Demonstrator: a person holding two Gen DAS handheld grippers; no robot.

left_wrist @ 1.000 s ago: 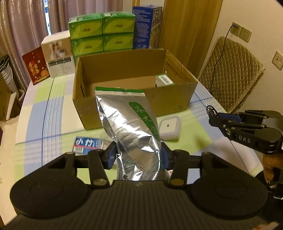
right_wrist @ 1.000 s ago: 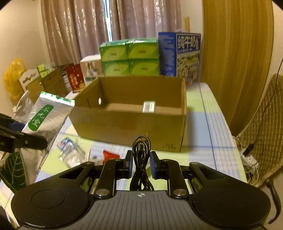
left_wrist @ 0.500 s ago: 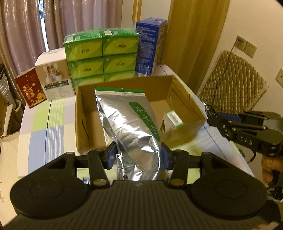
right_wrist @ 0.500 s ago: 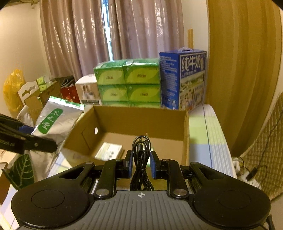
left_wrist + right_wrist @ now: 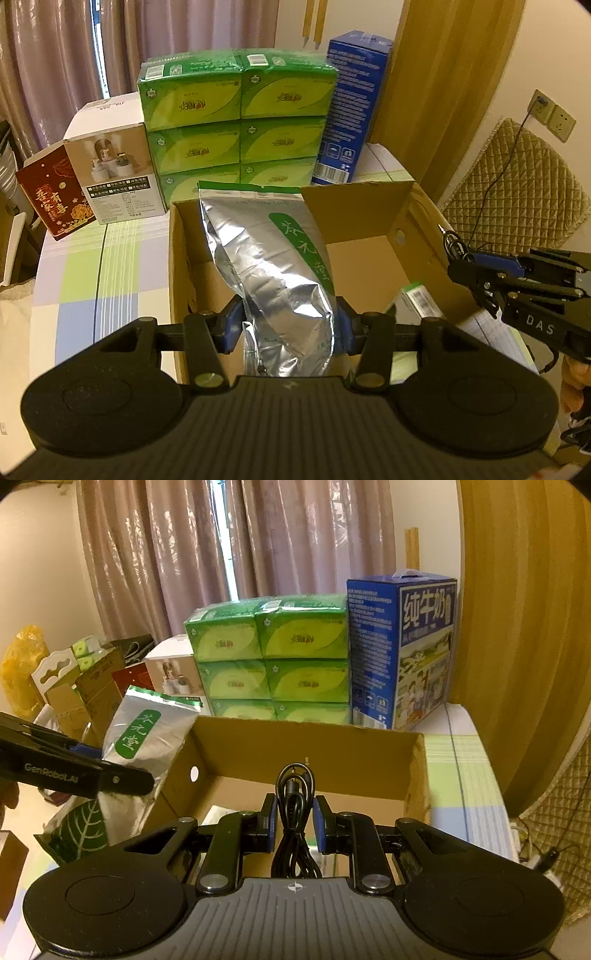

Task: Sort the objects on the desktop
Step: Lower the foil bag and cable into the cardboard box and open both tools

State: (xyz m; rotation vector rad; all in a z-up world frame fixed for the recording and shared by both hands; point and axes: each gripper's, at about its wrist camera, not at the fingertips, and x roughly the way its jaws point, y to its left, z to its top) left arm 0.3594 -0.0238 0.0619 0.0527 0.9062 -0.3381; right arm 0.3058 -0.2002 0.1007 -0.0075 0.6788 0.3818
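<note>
Having been carried forward from the table's near edge, the silver pouch (image 5: 280, 273) clamped in the left gripper (image 5: 288, 325) and the black cable (image 5: 293, 812) pinched by the right gripper (image 5: 293, 829) are now held over the open cardboard box (image 5: 369, 206), so 2 drops seem imminent.

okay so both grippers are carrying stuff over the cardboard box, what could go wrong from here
The left gripper pinches the tall silver pouch only near its bottom, so it could tip or slip. Dropped here, it might land on the small box already inside the cardboard box. The black cable in the right gripper hangs in loose loops that could snag the box's rim.
</note>
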